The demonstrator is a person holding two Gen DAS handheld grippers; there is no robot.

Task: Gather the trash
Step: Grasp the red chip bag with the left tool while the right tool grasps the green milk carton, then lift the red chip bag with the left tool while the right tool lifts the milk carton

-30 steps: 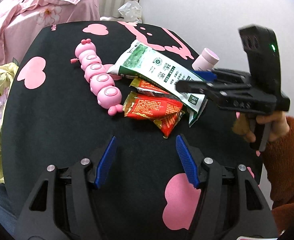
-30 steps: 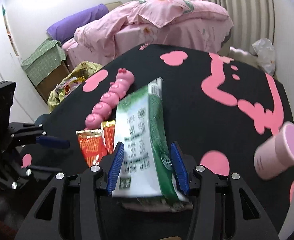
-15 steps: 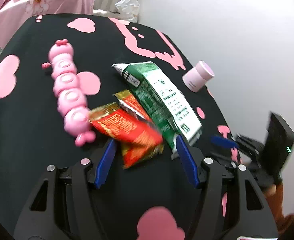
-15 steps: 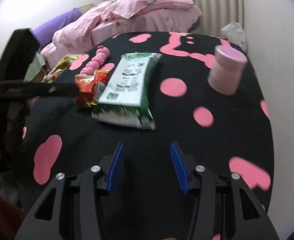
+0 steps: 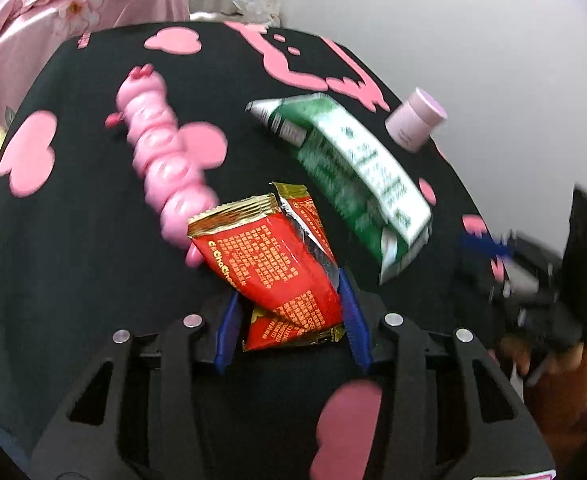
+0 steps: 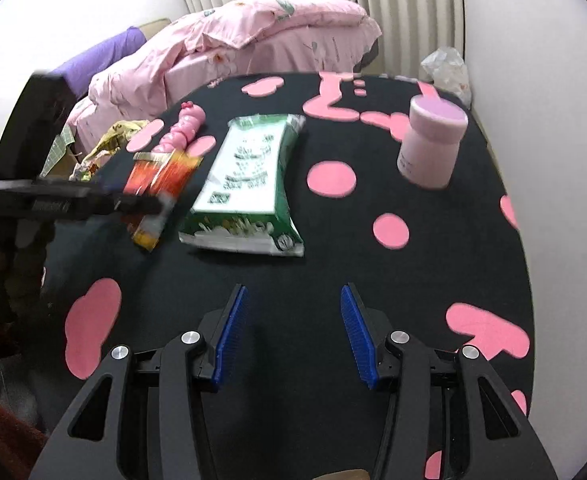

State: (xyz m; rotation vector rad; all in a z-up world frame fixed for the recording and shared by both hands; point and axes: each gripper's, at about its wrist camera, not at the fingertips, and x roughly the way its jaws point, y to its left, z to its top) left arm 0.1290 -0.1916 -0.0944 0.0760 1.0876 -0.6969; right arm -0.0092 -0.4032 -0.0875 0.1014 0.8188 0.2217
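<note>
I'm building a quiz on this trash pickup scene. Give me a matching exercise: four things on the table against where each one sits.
Things:
1. red wrappers
2. green bag
3. pink jar
4. caterpillar toy

Places:
A. upright near the wall-side edge
B. between the left claw fingers
C. flat at mid-table, nothing gripping it
D. beside the red wrappers, on the bed side

Pairs: 1-B, 2-C, 3-A, 4-D

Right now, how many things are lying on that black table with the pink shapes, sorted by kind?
Red snack wrappers: 2, one overlapping the other, both between the left gripper's fingers
Green and white package: 1
Pink caterpillar toy: 1
Pink jar: 1
Total: 5
</note>
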